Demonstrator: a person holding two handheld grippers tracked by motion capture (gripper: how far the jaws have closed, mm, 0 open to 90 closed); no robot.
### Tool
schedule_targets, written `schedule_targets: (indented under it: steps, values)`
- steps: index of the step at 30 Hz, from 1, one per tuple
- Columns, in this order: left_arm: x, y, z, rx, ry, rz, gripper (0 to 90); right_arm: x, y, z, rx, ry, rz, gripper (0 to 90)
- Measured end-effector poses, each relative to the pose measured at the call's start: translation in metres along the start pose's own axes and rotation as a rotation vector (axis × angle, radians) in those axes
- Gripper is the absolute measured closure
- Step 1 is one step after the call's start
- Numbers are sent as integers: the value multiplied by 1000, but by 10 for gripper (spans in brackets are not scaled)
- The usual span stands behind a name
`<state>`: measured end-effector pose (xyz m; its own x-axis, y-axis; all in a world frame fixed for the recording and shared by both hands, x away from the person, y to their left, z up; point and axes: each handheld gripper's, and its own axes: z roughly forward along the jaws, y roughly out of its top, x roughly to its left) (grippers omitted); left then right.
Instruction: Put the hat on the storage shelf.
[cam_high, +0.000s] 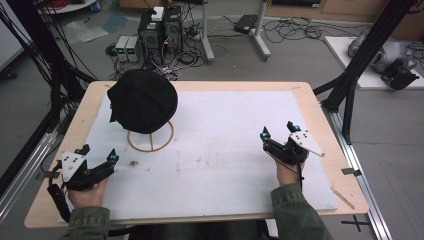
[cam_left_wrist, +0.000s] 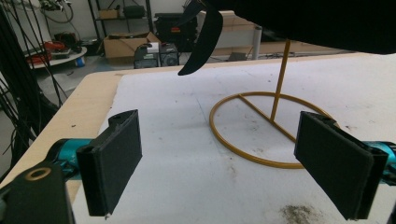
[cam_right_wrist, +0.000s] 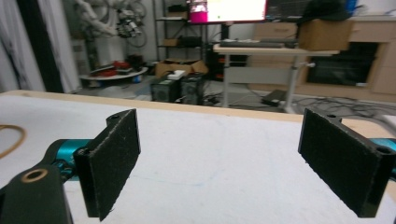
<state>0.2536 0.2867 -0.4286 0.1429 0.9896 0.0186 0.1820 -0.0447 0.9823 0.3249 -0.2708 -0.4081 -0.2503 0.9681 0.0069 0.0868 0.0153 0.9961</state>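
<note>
Right now both tongs are resting spread wide, pinching nothing: the left tongs (cam_high: 98, 153) near the worktop's (cam_high: 320, 125) front-left edge, the right tongs (cam_high: 278, 130) toward its right edge. Between them white surface is lying open. Back left, the black cap (cam_high: 143, 100) is sitting on its yellow wire stand (cam_high: 150, 141), near the left tongs.

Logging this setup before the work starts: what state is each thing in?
Left hand-held gripper: open, empty, above the table.
Right hand-held gripper: open, empty.
Black hat: on its stand, untouched.
Stand: upright, ring base flat on the white mat.
</note>
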Motion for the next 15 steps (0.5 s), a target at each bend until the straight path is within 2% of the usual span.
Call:
schedule_targets:
  steps: [2, 5, 11, 13, 15]
  values:
    - [0, 0, 0, 1, 0, 0, 153, -1, -3, -5, -7, -34, 3, 121]
    - [0, 0, 0, 1, -1, 2, 153, -7, -6, -9, -1, -56, 23, 121]
    - [-1, 0, 0, 3, -1, 1, 153, -12, -10, -19, 25, -68, 8, 121]
    - [-1, 0, 0, 2, -1, -1, 153, -12, -12, -22, 9, -70, -10, 121]
    - [-1, 0, 0, 1, -3, -5, 153, -12, -14, -24, 11, -67, -9, 121]
